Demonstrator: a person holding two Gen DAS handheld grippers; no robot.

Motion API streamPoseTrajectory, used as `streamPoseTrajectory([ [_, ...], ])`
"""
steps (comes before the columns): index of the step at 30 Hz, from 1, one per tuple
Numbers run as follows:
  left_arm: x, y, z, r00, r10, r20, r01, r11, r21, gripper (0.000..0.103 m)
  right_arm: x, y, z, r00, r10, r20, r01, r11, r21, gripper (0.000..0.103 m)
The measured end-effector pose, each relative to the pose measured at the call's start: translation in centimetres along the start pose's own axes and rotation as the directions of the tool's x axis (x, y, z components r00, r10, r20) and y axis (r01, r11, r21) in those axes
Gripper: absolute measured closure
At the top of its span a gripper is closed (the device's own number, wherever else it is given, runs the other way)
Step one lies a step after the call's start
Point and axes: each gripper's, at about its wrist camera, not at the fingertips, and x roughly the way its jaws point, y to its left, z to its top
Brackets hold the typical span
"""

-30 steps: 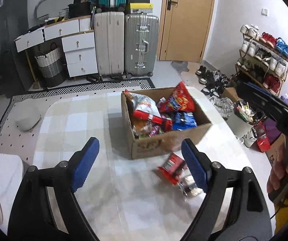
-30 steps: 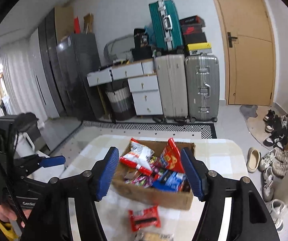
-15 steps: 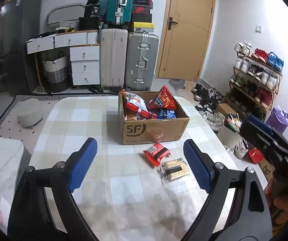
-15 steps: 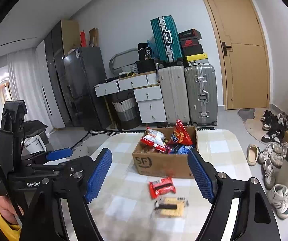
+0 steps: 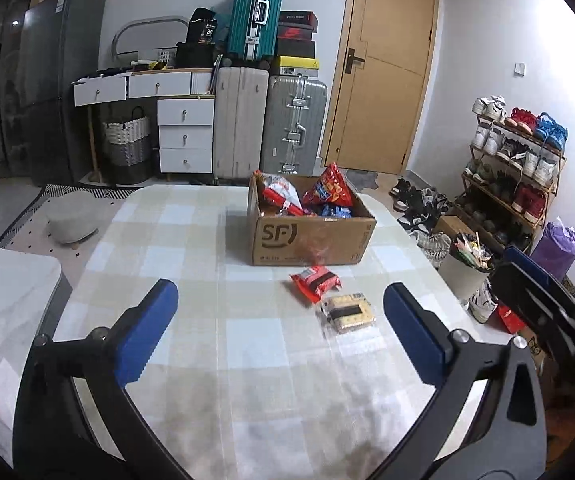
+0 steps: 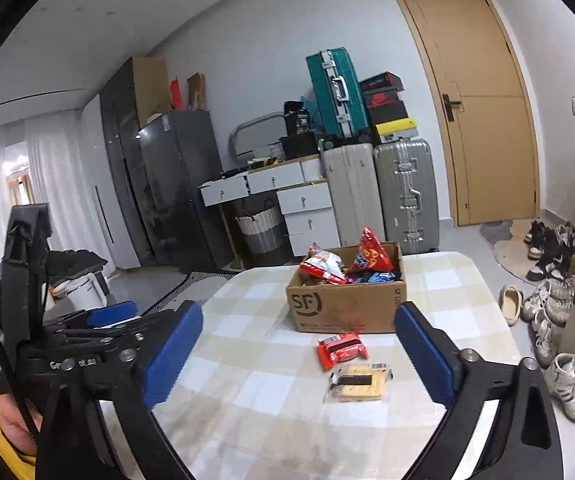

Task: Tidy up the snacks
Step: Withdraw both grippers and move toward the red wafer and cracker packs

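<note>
Two grippers, left (image 5: 279,324) and right (image 6: 297,350), jaws just spread wide (nothing between), near loose red packet (image 5: 315,280), cracker pack (image 5: 349,312), far snack box (image 5: 311,236).

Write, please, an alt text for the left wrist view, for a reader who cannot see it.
Open cardboard box full of snack bags stands on a checked table; in front of it lie a red snack packet and a clear cracker pack. The left gripper frames the view, open and empty.
</note>
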Motion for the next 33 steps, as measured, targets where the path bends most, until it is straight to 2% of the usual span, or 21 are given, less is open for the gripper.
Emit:
streamPoseTrajectory([
  [6,0.6,-0.5,-1.2,1.000,0.011,-0.020,-0.011,1.000,0.012,0.000,-0.3,1.1,-2.1,1.000,0.026,-0.008,-0.026,1.000,-0.006,0.001],
  [11,2.6,-0.5,-0.7,0.999,0.009,-0.042,-0.008,1.000,0.019,0.000,0.3,1.2,-3.4,1.000,0.010,-0.029,-0.011,1.000,-0.027,0.001],
  [17,4.6,-0.2,-0.9,0.997,0.009,-0.074,-0.008,1.000,0.014,0.000,1.7,-0.3,-3.9,0.998,0.005,-0.070,-0.004,1.000,0.015,0.001],
  [26,8.6,0.1,-2.0,0.991,0.015,-0.132,-0.014,1.000,0.009,0.000,3.2,-1.8,-4.9,0.996,0.004,-0.086,-0.002,0.999,0.032,0.001],
  [33,12.0,1.1,-2.6,0.986,0.033,-0.165,-0.034,0.999,-0.004,0.000,6.3,-3.4,-6.0,0.987,-0.001,-0.159,0.010,0.998,0.058,0.001],
])
